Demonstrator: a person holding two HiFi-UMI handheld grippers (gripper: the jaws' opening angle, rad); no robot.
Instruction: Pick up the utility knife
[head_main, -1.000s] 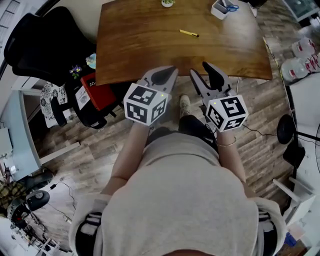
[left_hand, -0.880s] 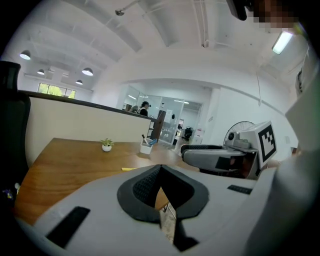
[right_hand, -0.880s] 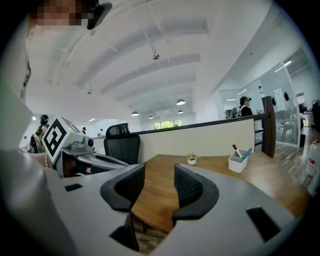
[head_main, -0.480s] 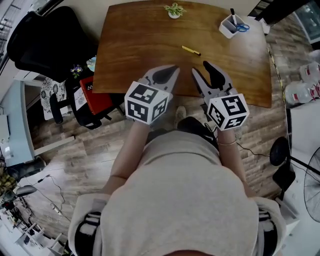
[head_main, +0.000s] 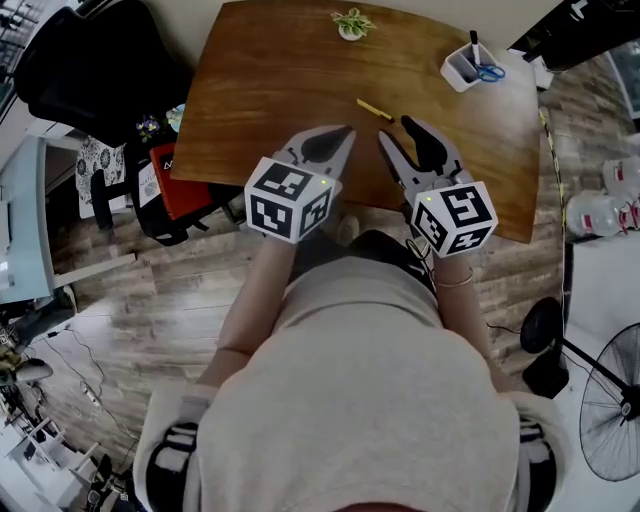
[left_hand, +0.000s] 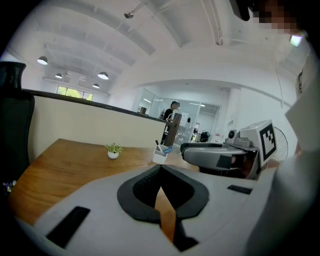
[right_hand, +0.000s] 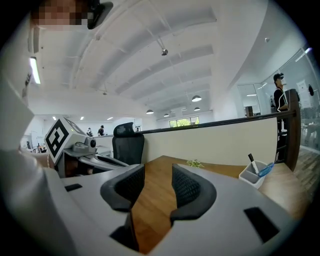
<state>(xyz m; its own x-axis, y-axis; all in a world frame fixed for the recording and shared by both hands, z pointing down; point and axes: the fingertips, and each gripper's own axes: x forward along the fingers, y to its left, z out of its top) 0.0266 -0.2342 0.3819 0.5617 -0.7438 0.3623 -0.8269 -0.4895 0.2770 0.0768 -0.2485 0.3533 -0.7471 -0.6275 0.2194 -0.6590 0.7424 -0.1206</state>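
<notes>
The utility knife (head_main: 375, 110), thin and yellow, lies on the wooden table (head_main: 260, 80) near its middle. My right gripper (head_main: 396, 133) hovers over the table's near part, just short of the knife, open with only bare table between its fingers (right_hand: 157, 171). To its left, my left gripper (head_main: 346, 132) is shut with nothing in it, its tips touching (left_hand: 160, 169). Neither gripper view shows the knife. Each gripper appears in the other's view: the right gripper (left_hand: 220, 155) and the left gripper (right_hand: 92, 156).
A white pen holder (head_main: 468, 68) stands at the table's far right corner, also seen as the pen holder (right_hand: 252, 175). A small potted plant (head_main: 350, 24) sits at the far edge. A black office chair (head_main: 80, 70) and a red box (head_main: 180, 185) stand left of the table.
The person has stepped closer to the table. Both grippers have moved from the near edge to over the tabletop, and the knife now lies close ahead of the right gripper.
</notes>
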